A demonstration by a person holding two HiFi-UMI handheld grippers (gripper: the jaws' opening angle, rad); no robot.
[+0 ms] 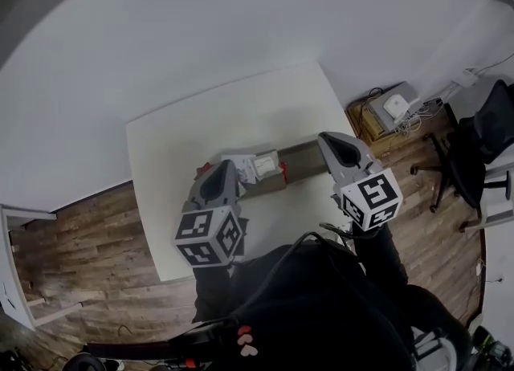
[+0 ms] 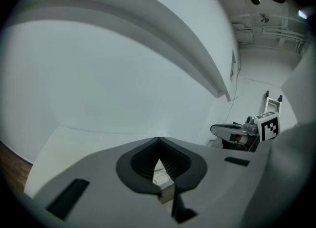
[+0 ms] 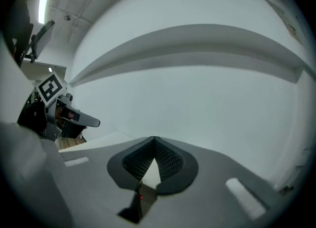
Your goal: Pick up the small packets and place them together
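White packets (image 1: 261, 166) are being seen bunched close together at the left end of a brown cardboard tray (image 1: 303, 156). The tray is lying in the near half of the tabletop (image 1: 181, 152) and reaching toward its right edge. The packets are small and overlapping in the head view, so their number is not being made out. Such a cluster fits packets already gathered as well as packets waiting to be gathered.

The left gripper (image 2: 158, 142) is being held just beside that cluster, toward the tabletop's left edge. Its jaws are pressed together at the tips. In the slit behind the tips a white printed piece (image 2: 159, 175) is being glimpsed. Whether it is being pinched or is only lying beneath the jaws cannot be told.

The right gripper (image 3: 154, 142) is being held over the tray's right end, near the right edge of the tabletop. Its jaws are likewise closed tip to tip, with nothing being carried between them. Both grippers are being pointed toward the far edge and the pale wall (image 3: 197, 89) beyond it.

The packets are being judged light, thin and pliable, probably with a slick wrapper. They are likely to skid on the cardboard or buckle if pushed rather than lifted. A hold is best taken on a free edge or corner that is standing clear of its neighbours. The jaws should be closed only firmly enough to stop slipping, so that nothing is being crushed or torn. Two overlapping packets could be caught in one pinch.
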